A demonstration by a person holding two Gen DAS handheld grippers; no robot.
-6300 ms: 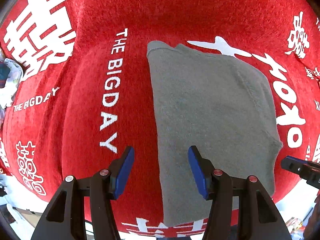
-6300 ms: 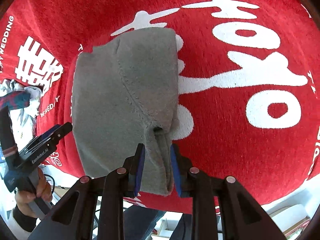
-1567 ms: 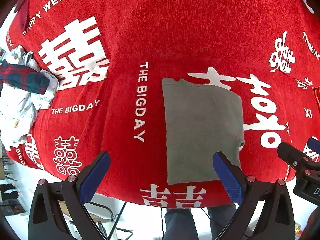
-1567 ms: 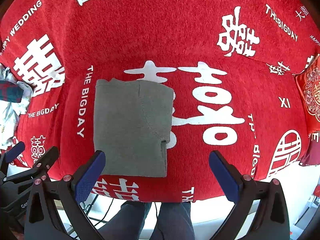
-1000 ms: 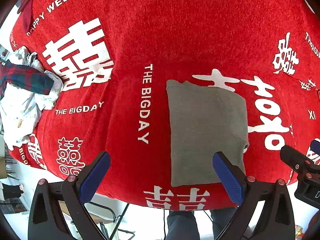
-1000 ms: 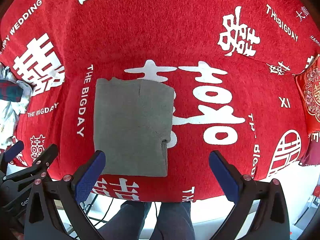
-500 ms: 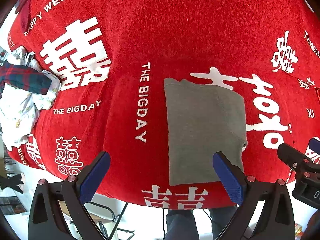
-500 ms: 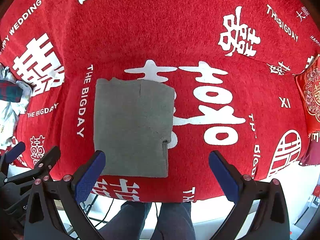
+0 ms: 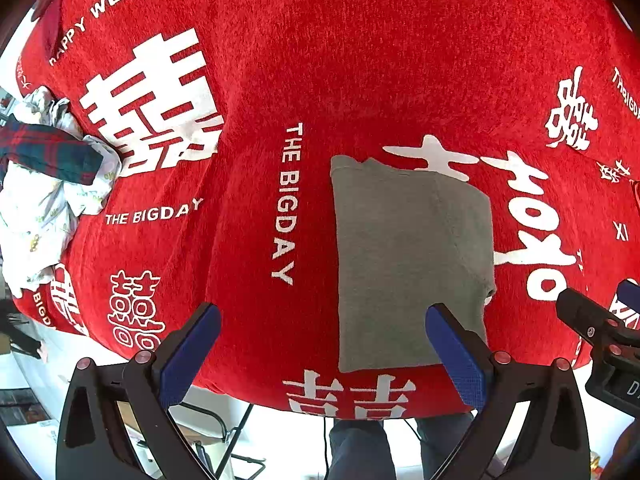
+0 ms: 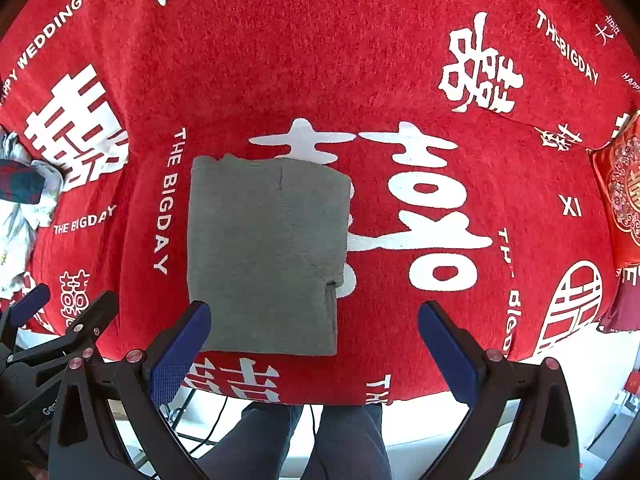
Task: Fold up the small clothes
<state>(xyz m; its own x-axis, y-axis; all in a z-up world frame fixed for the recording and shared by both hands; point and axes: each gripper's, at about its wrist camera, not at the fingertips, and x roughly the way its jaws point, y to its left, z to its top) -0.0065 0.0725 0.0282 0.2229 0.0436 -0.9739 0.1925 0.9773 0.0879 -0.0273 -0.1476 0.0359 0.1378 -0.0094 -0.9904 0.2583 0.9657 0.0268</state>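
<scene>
At the far left edge lies a rumpled heap of white printed cloth (image 9: pixel 44 208) with a dark red-and-green plaid piece (image 9: pixel 48 154) resting on top of it, both sitting on the left margin of the red fuzzy tablecloth with white lettering and double-happiness signs (image 9: pixel 360 80) that covers the whole table. Next comes the left gripper (image 9: pixel 322 350), its blue-padded fingers (image 9: pixel 188 354) spread wide and holding nothing, raised above the near edge of the cloth. Its right finger overlaps, in the view, the near right corner of the grey knitted garment folded into a flat rectangle (image 9: pixel 412 264). That garment lies on the cloth near the table's front edge, just right of the vertical words THE BIGDAY, with a curved seam and a small notch along its right side; its right edge covers part of a large white character. Further right, the right gripper (image 10: pixel 314 350) also hangs with its blue fingers (image 10: pixel 448 356) wide apart and empty, its left finger over the garment's near left corner. At the far right sits a red embroidered cushion with a round ornament (image 10: pixel 624 196)
</scene>
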